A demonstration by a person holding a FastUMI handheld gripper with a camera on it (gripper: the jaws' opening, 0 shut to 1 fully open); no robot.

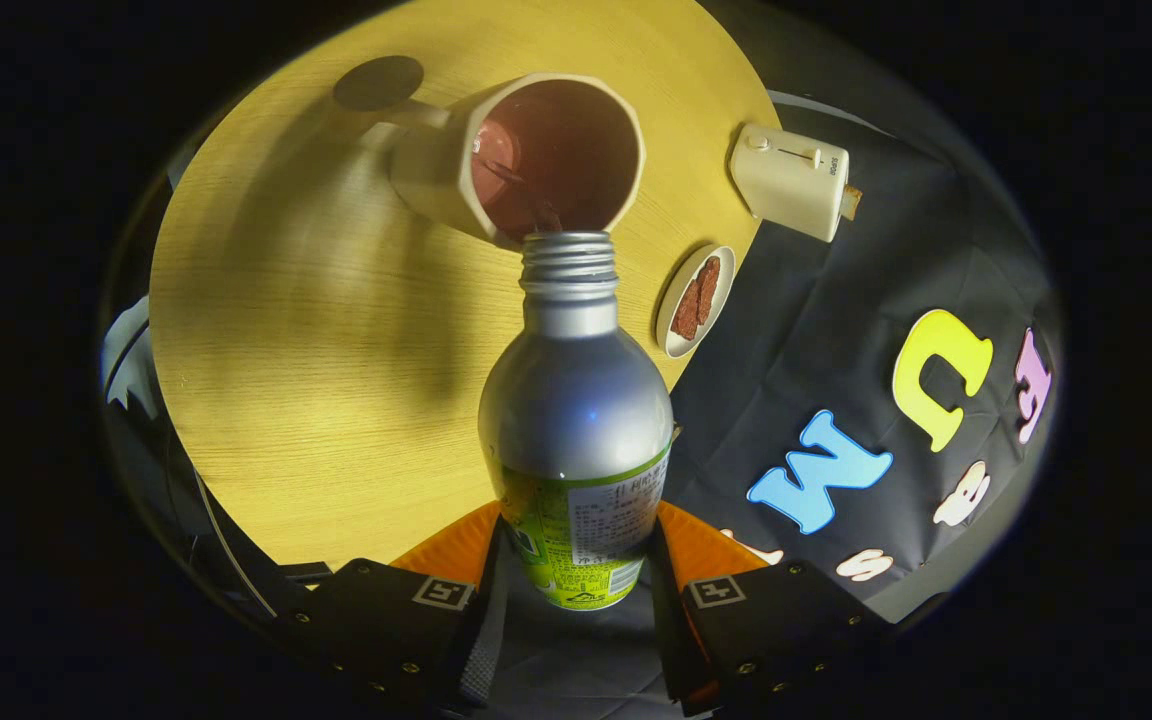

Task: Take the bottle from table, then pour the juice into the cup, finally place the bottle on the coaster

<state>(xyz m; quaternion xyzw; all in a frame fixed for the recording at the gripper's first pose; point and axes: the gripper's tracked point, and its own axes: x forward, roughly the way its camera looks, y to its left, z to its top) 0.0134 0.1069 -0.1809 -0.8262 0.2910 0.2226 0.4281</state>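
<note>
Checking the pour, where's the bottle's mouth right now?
In the gripper view, the bottle, clamped between the fingers, has its mouth at the mug's near rim.

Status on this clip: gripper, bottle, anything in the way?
Gripper shut on bottle. Bottle tipped, open mouth at cup rim. Nothing between mouth and cup.

Round pale-wood table (266, 330) against black cloth wall (816, 340), shadowed light.

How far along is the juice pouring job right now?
Done: the bottle is off the table, clamped between both gripper fingers. In hand: it is tipped with its open neck at the cup rim, a thin stream running inside. Left: finishing the pour and setting the bottle on the dark coaster beyond the cup's handle.
</note>
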